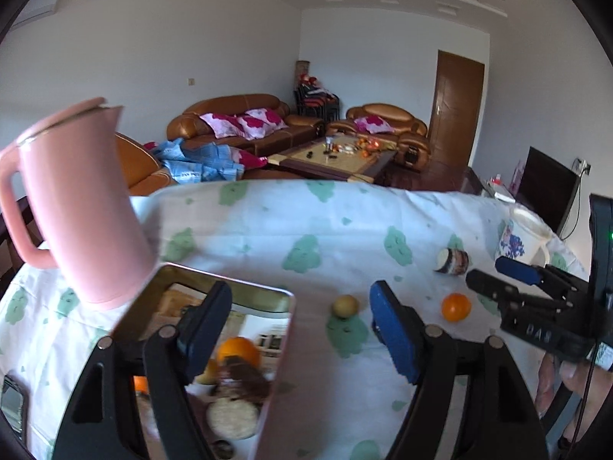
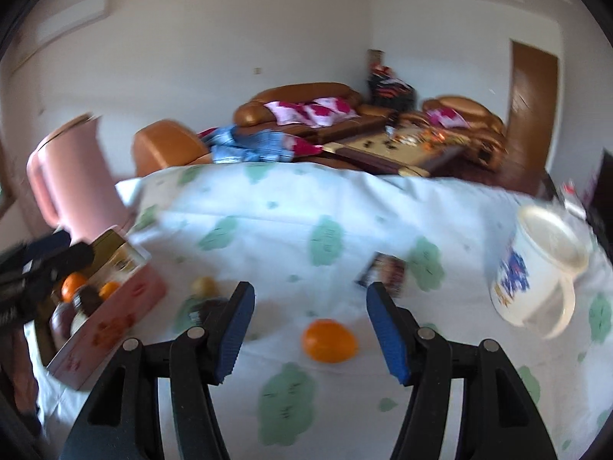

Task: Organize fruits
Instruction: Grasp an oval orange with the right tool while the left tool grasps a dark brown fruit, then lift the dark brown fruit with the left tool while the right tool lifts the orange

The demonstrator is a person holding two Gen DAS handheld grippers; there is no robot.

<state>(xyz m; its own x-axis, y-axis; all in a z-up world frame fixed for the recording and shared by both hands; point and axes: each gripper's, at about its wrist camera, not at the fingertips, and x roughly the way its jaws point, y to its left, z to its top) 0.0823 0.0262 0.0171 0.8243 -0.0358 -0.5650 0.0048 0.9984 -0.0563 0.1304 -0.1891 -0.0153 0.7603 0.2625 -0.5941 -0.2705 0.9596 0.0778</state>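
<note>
In the left wrist view my left gripper [image 1: 299, 333] stands open and empty, its left finger over a pink tin box [image 1: 279, 383]. The tin holds an orange [image 1: 237, 350] and some dark and pale items. On the cloth beyond lie a small yellow-green fruit [image 1: 345, 305] and a loose orange [image 1: 456, 306]. My right gripper [image 1: 484, 271] reaches in from the right, near that orange. In the right wrist view, my right gripper [image 2: 312, 333] is open. The loose orange [image 2: 329, 341] lies on the cloth between and just beyond its fingers, untouched. The yellow-green fruit [image 2: 205, 285] and the tin [image 2: 115, 318] sit to the left, with my left gripper [image 2: 76, 247] above the tin.
A pink pitcher [image 1: 72, 207] stands behind the tin at the left. A small jar [image 1: 452, 262] lies on its side and a white flowered mug [image 1: 525, 237] stands at the right. A phone [image 1: 13, 406] lies at the table's near left edge. Sofas and a coffee table are behind.
</note>
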